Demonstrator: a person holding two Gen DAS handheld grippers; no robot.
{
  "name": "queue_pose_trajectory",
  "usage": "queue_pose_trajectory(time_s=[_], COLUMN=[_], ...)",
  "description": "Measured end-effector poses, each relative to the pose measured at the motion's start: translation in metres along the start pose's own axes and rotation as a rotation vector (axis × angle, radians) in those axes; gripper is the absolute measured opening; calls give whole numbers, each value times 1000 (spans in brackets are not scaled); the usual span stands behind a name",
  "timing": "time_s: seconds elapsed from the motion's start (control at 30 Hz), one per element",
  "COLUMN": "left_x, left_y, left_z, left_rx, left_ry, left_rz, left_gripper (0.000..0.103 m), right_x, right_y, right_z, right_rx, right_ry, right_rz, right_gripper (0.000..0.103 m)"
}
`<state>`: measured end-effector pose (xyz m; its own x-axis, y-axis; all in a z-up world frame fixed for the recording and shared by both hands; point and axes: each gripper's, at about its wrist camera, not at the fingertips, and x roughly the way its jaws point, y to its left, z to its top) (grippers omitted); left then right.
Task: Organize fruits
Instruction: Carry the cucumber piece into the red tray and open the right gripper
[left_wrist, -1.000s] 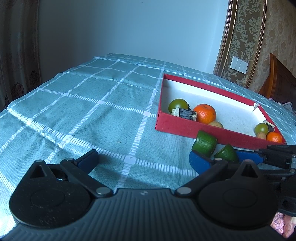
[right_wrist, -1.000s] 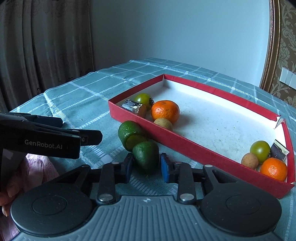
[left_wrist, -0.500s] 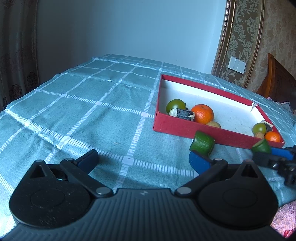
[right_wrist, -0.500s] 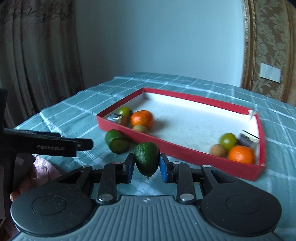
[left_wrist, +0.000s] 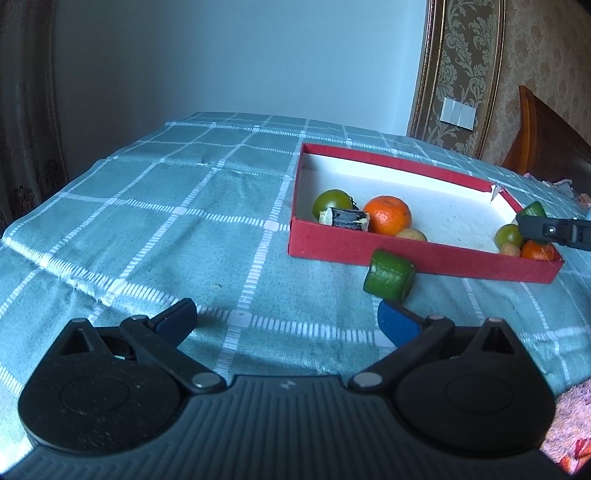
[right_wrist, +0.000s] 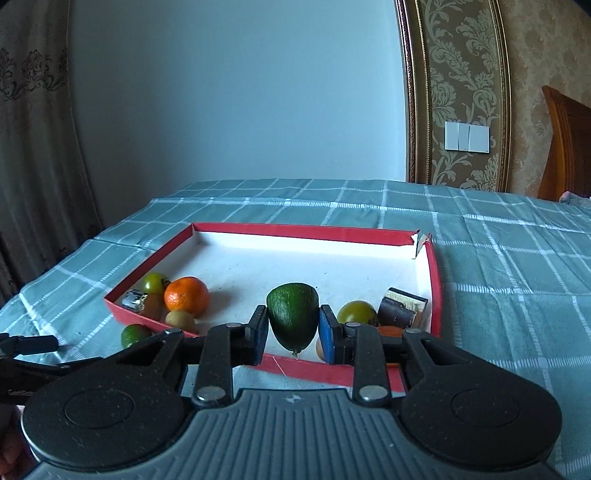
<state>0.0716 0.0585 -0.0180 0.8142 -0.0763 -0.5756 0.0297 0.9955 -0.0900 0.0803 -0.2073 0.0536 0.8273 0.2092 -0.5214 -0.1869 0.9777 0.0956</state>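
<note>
Green avocado half (right_wrist: 293, 318): long axis upright, tip down, above red tray (right_wrist: 435, 273) near wall.
Right gripper (right_wrist: 293, 334): clamps it.
Left gripper (left_wrist: 286, 318): wide, holding nothing.

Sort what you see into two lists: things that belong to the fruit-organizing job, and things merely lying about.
Belongs to the job:
right gripper, jaws shut on green avocado half
other avocado half on the tablecloth
red box
oranges
green tomatoes

Lying about:
checked tablecloth
wall switch
curtain
</note>
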Motion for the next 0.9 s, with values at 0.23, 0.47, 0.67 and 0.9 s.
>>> queue_pose_trajectory(time_s=[0.23, 0.47, 0.67, 0.9], left_x=[1, 1, 1, 0], left_y=[1, 1, 1, 1], left_z=[0, 0, 0, 0], left_rx=[2, 0, -1, -1], left_ry=[4, 4, 5, 5], left_rz=[-1, -4, -5, -5], left_gripper=[103, 103, 103, 103], right_x=[22, 37, 41, 43], right_y=[5, 6, 5, 10], right_z=[3, -2, -6, -9], right_rx=[-49, -78, -88, -107], right_ry=[28, 59, 43, 27], right_rz=[-46, -77, -115, -139], right_gripper=[28, 28, 28, 28])
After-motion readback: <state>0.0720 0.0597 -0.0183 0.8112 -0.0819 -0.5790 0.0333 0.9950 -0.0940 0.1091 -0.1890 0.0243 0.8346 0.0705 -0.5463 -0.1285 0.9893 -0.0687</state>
